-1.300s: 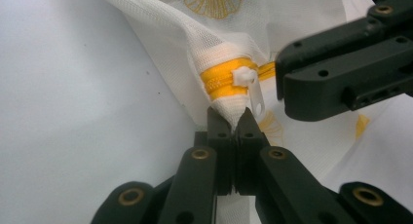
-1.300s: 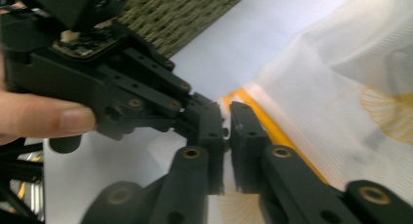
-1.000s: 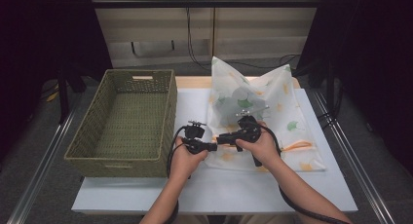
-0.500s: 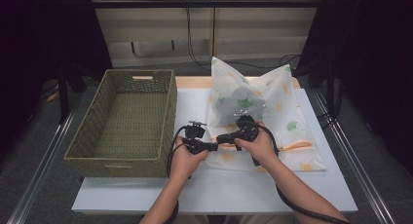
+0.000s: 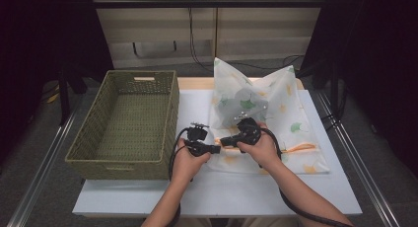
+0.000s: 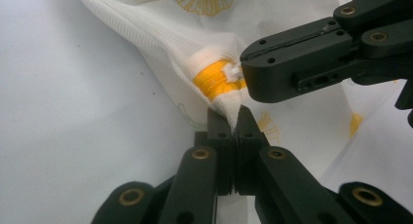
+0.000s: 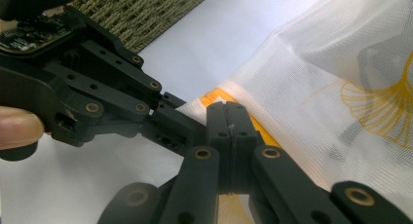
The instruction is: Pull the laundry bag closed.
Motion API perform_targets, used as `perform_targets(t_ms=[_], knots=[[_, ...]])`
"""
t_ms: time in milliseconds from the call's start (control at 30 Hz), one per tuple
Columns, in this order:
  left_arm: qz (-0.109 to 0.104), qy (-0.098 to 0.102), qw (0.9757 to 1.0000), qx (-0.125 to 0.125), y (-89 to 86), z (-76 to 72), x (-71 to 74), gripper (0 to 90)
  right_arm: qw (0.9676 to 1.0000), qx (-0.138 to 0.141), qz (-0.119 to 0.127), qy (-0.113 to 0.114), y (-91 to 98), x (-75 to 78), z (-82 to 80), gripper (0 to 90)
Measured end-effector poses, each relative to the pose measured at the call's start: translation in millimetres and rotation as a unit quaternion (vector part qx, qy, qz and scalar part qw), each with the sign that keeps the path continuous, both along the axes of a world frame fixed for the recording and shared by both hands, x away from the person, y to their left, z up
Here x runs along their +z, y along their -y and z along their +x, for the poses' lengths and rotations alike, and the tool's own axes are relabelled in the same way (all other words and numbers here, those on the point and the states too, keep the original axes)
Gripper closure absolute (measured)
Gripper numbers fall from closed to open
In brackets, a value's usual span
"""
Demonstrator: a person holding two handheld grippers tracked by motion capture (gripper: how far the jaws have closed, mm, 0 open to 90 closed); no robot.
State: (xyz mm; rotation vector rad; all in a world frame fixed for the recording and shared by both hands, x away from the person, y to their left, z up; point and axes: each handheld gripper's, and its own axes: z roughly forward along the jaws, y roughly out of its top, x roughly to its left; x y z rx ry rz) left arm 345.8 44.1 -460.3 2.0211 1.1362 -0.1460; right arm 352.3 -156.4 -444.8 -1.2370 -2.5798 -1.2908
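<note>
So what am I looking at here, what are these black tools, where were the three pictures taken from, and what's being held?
A person sits at a white table and holds a hand-operated black tool with two jaws in each hand. The high view looks down from above the person. The other two pictures come from small cameras mounted on the tools, each looking along its own jaws.

On the table are a woven wicker basket at the left and a white mesh laundry bag printed with ginkgo leaves, with something grey inside it.

The left gripper is shut on the corner of the bag just beside the end of its orange zipper. The right gripper, whose jaws have just been closing, is shut at the small white zipper pull. It looks as if the bag is about to be unzipped.
</note>
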Motion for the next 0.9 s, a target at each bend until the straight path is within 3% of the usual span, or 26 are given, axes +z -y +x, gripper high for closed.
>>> perform_targets(t_ms=[100,567,900], knots=[[-0.005,0.0,1.0,0.003,-0.6,-0.4,1.5,88.8,0.9999,-0.001,0.012,-0.004,2.4,0.0,1.1,90.0],[-0.01,-0.003,0.9999,0.002,-0.9,-0.5,3.3,88.8,0.9998,-0.015,0.006,-0.008,7.2,-2.9,1.0,90.0],[-0.02,-0.01,0.9997,0.01,-6.6,0.6,10.1,89.2,0.9996,-0.015,0.022,-0.013,13.0,-6.2,-1.3,90.0]])
